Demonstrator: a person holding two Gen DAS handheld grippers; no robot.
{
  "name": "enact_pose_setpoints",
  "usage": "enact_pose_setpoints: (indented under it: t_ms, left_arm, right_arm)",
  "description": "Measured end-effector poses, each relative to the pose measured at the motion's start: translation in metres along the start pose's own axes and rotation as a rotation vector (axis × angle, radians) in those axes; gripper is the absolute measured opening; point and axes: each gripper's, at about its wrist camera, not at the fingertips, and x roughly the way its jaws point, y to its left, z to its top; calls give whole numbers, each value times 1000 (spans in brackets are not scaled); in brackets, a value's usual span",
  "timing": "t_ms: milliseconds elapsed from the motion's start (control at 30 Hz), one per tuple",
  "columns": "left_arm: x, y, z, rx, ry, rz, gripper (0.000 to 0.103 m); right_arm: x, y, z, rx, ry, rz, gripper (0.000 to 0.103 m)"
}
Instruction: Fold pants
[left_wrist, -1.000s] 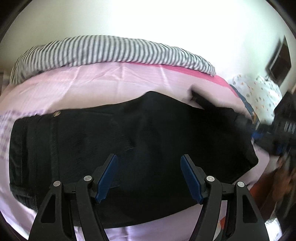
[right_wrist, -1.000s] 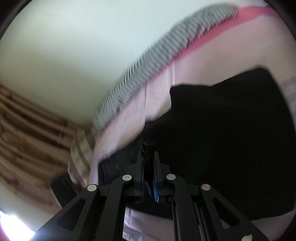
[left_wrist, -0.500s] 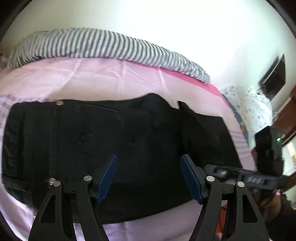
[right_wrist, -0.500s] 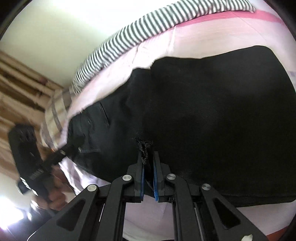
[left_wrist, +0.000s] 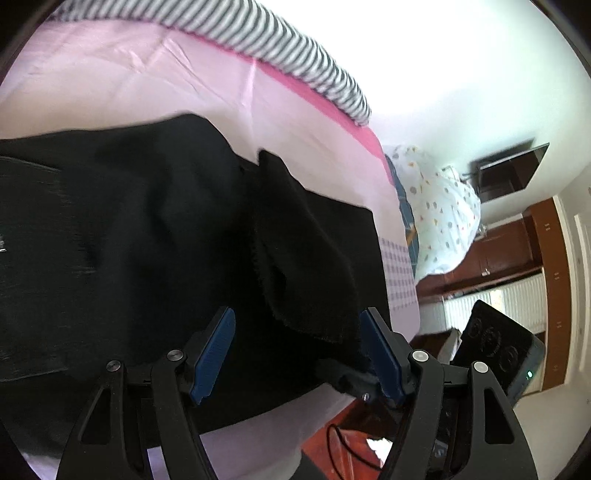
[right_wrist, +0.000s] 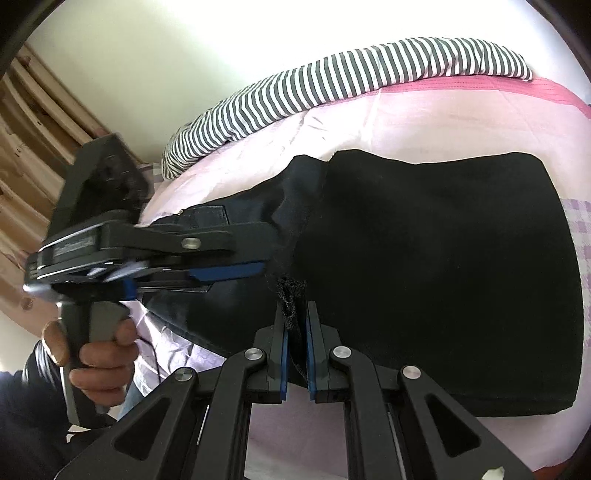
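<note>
Black pants (right_wrist: 424, 258) lie across the pink bed sheet (right_wrist: 388, 122), with a leg part folded back over the seat part (left_wrist: 306, 258). My right gripper (right_wrist: 294, 321) is shut on a frayed black hem edge (right_wrist: 290, 291) at the near side of the pants. In the left wrist view its tip (left_wrist: 351, 380) shows low at the cloth's near edge. My left gripper (left_wrist: 299, 350) stands open just above the folded leg, nothing between its blue pads. From the right wrist view it (right_wrist: 264, 254) comes in from the left, level over the pants, held by a hand (right_wrist: 99, 362).
A black-and-white striped cover (left_wrist: 295, 55) runs along the far side of the bed. A white dotted cloth (left_wrist: 439, 214) and brown wooden cupboards (left_wrist: 517, 251) stand beyond the bed's right end. Wooden slats (right_wrist: 33, 147) are at the left. The bed's near edge is close below the grippers.
The left gripper has swung to the right along the pants, so the waistband left its view and the folded leg end came under it. The right gripper stayed shut on the hem while rolling.
</note>
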Motion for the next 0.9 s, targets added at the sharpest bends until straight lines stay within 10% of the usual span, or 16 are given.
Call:
enact_pose_setpoints:
  t_ms: [200,367,900]
  left_arm:
    - [24,-8,6,-6,37,-17,65]
    - [28,-16,5,53,0,39,7]
    - [-7,-24,-14,101,-138,90,3]
  right_arm:
    - [0,-1,-3,-27,3,23,13]
    - [-4,-2,-8,-13,-5,35,53]
    - [-46,-59,-67,282,-29,29,68]
